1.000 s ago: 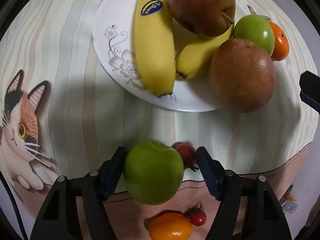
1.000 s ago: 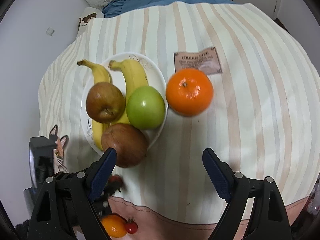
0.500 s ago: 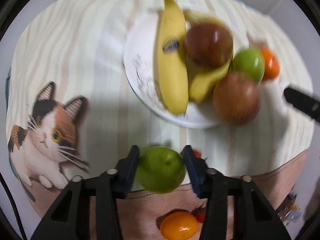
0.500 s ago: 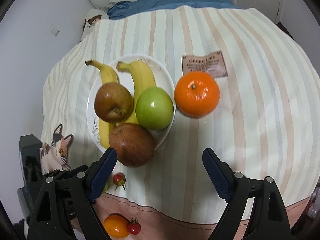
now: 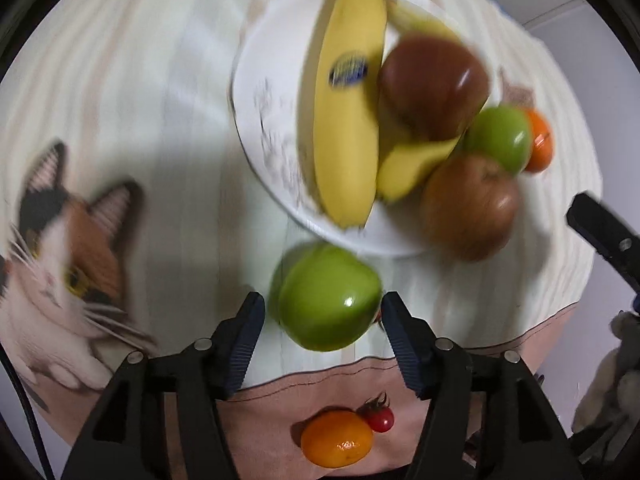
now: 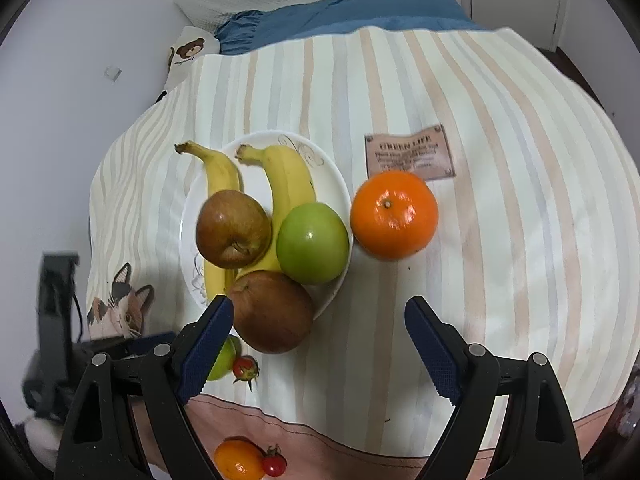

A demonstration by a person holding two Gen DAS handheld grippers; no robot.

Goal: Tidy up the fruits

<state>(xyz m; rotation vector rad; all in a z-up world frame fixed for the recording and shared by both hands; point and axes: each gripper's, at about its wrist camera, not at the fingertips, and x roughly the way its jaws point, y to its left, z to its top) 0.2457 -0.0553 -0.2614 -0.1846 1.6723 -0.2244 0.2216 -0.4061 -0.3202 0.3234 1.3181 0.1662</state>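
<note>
A white plate [image 5: 256,92] [image 6: 328,172] holds two bananas [image 5: 346,120] [image 6: 290,176], a brown pear [image 5: 434,84] [image 6: 232,228], a green apple [image 5: 500,136] [image 6: 312,238] and a brown apple [image 5: 470,204] [image 6: 272,312] at its edge. A second green apple [image 5: 328,300] [image 6: 222,360] lies on the cloth just before the plate, between the fingers of my open left gripper [image 5: 322,320], with gaps at both sides. A large orange [image 6: 394,214] [image 5: 540,140] sits right of the plate. My right gripper [image 6: 318,328] is open and empty above the cloth.
A cherry tomato [image 6: 244,368] lies beside the second green apple. A small orange [image 5: 336,438] [image 6: 236,460] and another cherry tomato [image 5: 380,418] [image 6: 274,464] lie on the pink hem at the front edge. The cloth has a cat print [image 5: 68,264] and a label patch [image 6: 408,156].
My left gripper has opened and let go of the second green apple, which now rests nearer the plate. The right gripper has drifted slightly; its jaws stay open.
</note>
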